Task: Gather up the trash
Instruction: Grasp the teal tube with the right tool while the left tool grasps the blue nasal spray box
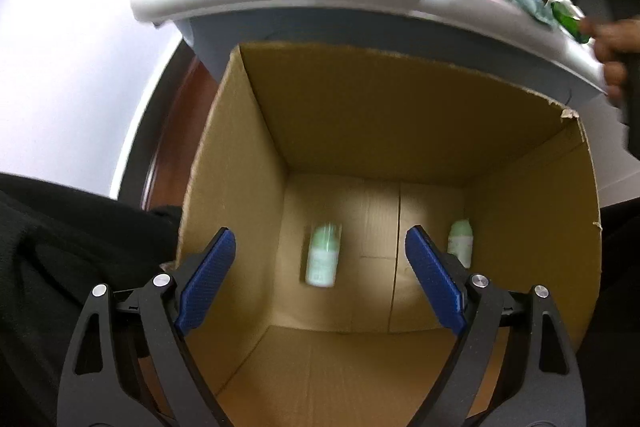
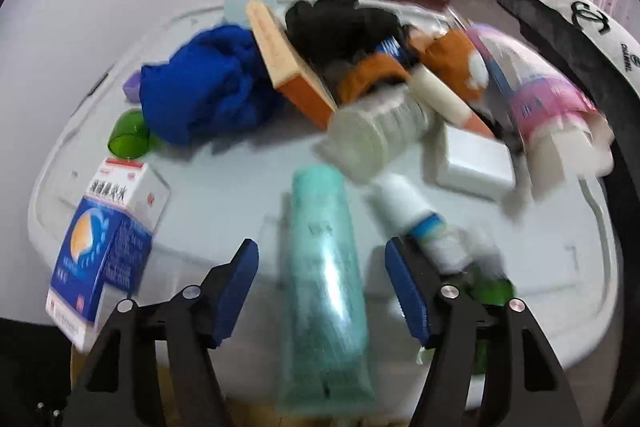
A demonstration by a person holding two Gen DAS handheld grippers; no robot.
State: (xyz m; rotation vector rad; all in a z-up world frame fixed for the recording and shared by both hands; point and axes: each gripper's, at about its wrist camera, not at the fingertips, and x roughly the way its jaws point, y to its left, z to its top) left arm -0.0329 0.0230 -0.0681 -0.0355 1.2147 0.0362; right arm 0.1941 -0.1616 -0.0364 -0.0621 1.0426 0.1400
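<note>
My cardboard box (image 1: 400, 131) sits below the left gripper (image 1: 320, 267), whose jaws gape empty; two small bottles lie on its floor. My right gripper (image 2: 320, 287) stands open astride the teal tube (image 2: 324, 267), which points to twelve o'clock. I judge it light, soft and slick; grip mid-body.

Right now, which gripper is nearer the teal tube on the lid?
Right. The right gripper hangs over the teal tube, the tube lying between its open fingers. The left gripper is open over the cardboard box, off the lid.
</note>
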